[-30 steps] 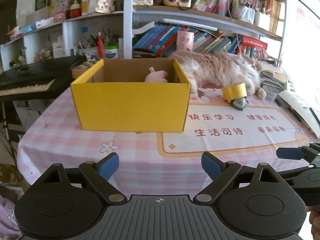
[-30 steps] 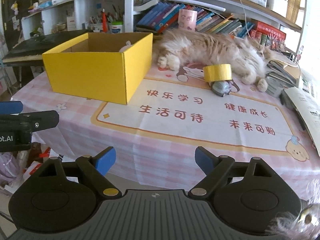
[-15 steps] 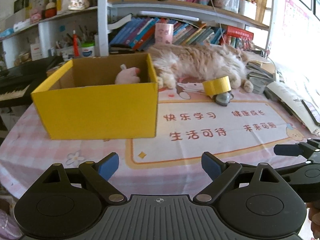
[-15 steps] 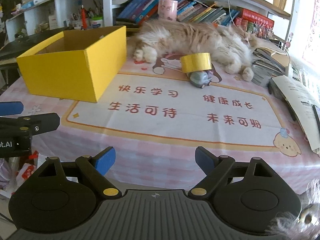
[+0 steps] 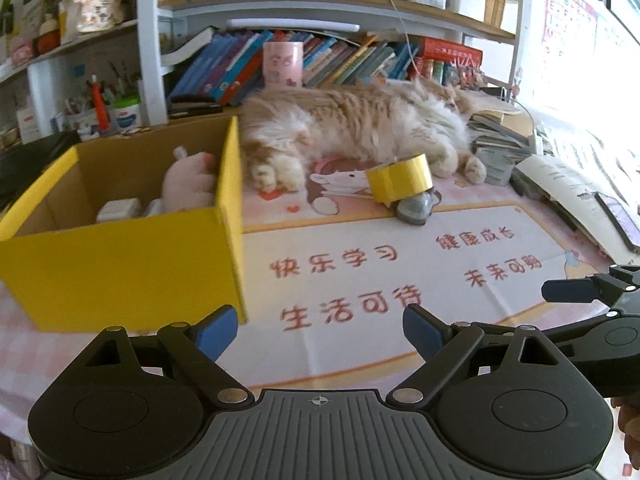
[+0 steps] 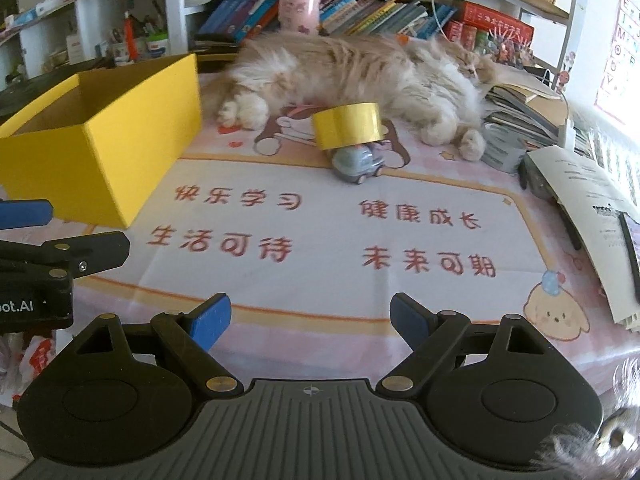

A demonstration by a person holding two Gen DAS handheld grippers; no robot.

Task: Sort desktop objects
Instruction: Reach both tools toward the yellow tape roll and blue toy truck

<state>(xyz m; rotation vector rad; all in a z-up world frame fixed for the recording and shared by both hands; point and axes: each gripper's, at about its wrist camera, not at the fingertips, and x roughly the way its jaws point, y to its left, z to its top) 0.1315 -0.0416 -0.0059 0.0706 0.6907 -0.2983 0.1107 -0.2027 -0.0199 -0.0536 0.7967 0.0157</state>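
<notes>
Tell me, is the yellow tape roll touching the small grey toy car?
Touching. In the right wrist view the yellow tape roll rests tilted on the grey toy car.

The mat [image 6: 320, 236] on the bench carries four red Chinese phrases in two rows: 快乐学习 and 健康成长 above, 生活可待 and 未来可期 below. The black body of the left tool [image 6: 36, 304], at the left edge of the right wrist view, shows white letters cut off to "oot.AI". A wall chart [image 6: 624, 32] at the far right bears alphabet letters, among them A, E, I, M. The book spines are too blurred to read.
</notes>
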